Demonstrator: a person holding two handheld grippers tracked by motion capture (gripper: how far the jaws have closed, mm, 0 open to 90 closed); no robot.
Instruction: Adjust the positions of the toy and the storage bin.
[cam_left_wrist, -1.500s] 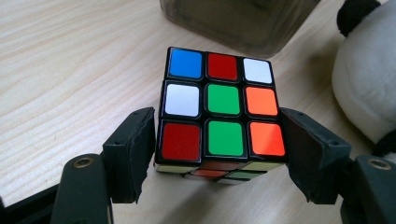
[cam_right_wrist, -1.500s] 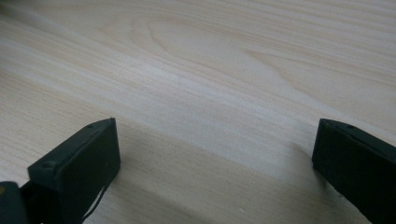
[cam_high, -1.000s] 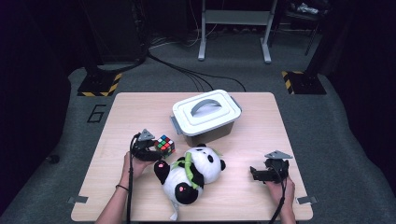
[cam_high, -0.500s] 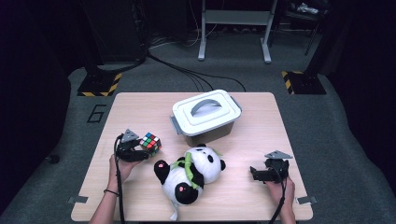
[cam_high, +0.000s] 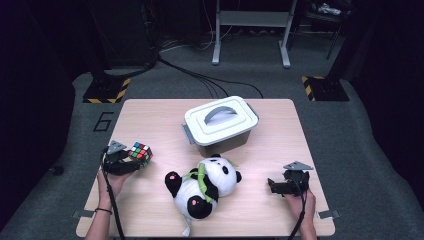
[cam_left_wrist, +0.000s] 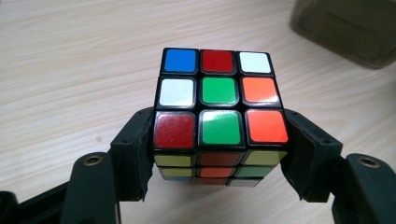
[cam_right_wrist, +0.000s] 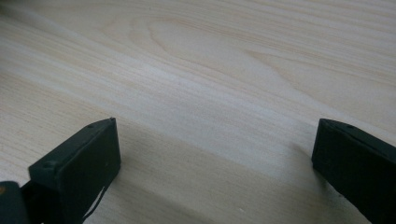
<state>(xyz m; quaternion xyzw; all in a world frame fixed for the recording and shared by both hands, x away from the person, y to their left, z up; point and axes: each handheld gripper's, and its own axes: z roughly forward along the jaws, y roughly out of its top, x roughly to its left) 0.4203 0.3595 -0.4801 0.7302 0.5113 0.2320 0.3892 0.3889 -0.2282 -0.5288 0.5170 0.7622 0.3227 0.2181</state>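
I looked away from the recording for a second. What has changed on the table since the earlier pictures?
The left gripper, shut on the puzzle cube, has carried it leftward, away from the toy panda toward the table's left edge. The right gripper stayed open and in place; the panda and the lidded white box have not moved.

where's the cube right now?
In the high view the cube sits clamped in the left gripper near the table's left edge, left of the panda.
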